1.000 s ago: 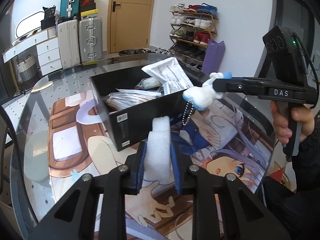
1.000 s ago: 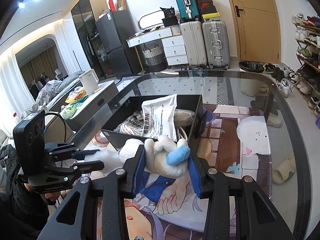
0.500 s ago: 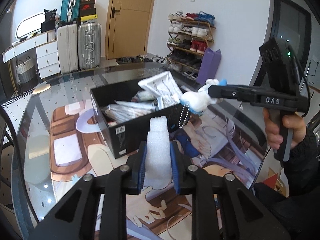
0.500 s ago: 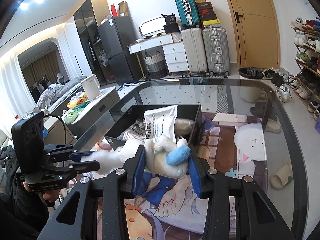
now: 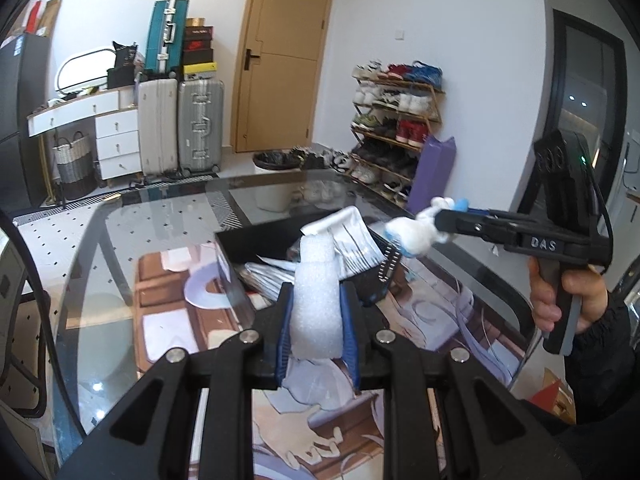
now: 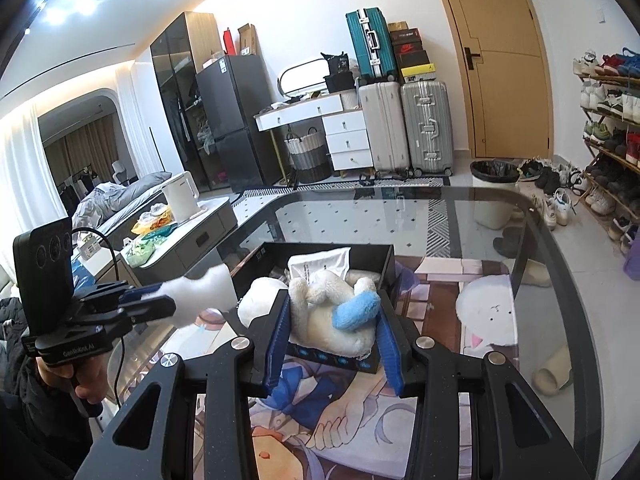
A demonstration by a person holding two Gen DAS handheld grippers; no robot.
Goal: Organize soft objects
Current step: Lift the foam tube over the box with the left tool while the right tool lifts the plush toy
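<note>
Grippers: 2, left [image 5: 316, 320], right [image 6: 332, 336]
Foam pcs: 1 [image 5: 316, 300]
Plush toys: 1 [image 6: 332, 316]
Black boxes: 1 [image 6: 316, 249]
Upright suitcases: 3, incl. teal [image 6: 368, 42]
Doors: 1 [image 5: 286, 56]

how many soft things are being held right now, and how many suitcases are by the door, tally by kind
white foam piece, held in the left gripper: 1
white and blue plush toy, held in the right gripper: 1
silver suitcases: 2
teal suitcase: 1
total: 5
</note>
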